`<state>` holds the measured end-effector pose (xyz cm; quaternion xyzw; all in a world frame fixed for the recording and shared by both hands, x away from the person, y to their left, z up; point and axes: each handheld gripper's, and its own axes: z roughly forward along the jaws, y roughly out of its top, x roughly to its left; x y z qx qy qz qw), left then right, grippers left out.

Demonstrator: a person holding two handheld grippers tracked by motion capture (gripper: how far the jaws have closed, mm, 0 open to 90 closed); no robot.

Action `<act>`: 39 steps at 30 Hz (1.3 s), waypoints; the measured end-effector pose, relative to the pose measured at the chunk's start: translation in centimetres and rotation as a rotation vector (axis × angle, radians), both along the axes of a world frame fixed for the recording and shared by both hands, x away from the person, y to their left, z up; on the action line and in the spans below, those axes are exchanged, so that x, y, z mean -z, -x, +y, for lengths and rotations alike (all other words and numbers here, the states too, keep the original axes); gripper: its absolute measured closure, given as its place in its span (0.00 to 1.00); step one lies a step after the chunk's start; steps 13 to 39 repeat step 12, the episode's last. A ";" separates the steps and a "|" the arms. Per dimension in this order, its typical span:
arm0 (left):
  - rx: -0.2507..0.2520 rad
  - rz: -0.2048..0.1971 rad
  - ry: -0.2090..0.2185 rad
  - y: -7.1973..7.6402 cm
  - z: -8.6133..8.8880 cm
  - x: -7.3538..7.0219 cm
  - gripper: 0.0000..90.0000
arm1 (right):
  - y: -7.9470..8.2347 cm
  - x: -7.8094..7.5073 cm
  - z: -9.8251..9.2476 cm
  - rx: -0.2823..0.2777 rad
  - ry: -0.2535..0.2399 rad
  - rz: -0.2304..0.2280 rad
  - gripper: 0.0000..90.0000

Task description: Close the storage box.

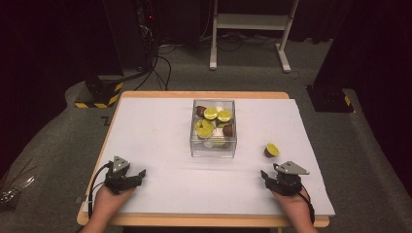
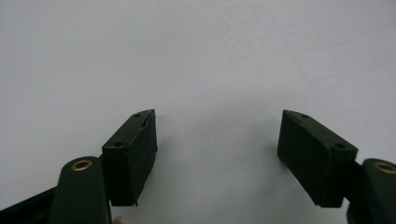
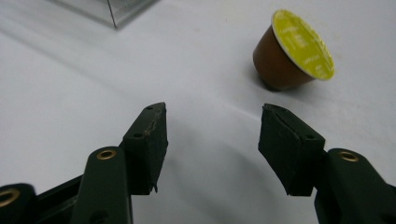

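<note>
Capsules fill much of the clear box (image 1: 214,141) that sits near the middle of your white surface (image 1: 160,145), most of them showing yellow-green foil lids, a few showing brown sides. One more brown capsule (image 1: 271,150) lies outside the box, to its right, tipped on its side with its yellow lid facing up and to the right; it is apart from the box and touches nothing but the surface.

Your left gripper (image 1: 138,175) rests low at the near left of the surface, held in your left hand (image 1: 109,201), pointing toward the right. In the left gripper view its jaws stand wide apart with bare white surface between them and nothing held. A black cable runs from it down the near left edge.

Your right gripper (image 1: 266,177) rests at the near right, in your right hand (image 1: 294,206), just on your side of the loose capsule. In the right gripper view its jaws are likewise spread apart and empty, and the loose capsule (image 3: 294,51) lies ahead of them and a little to the right, near but not touching. A corner of the clear box (image 3: 112,9) shows at the top left of that view.
</note>
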<state>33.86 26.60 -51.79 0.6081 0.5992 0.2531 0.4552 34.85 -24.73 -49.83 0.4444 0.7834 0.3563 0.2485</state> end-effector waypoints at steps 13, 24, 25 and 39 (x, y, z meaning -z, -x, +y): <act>-0.001 -0.002 0.009 0.0 0.1 0.0 0.32 | -0.4 0.4 0.0 -0.001 0.015 0.073 0.41; -0.001 -0.002 0.009 0.0 0.1 0.0 0.32 | -0.4 0.4 0.0 -0.001 0.015 0.073 0.41; -0.001 -0.002 0.009 0.0 0.1 0.0 0.32 | -0.4 0.4 0.0 -0.001 0.015 0.073 0.41; -0.001 -0.002 0.009 0.0 0.1 0.0 0.32 | -0.4 0.4 0.0 -0.001 0.015 0.073 0.41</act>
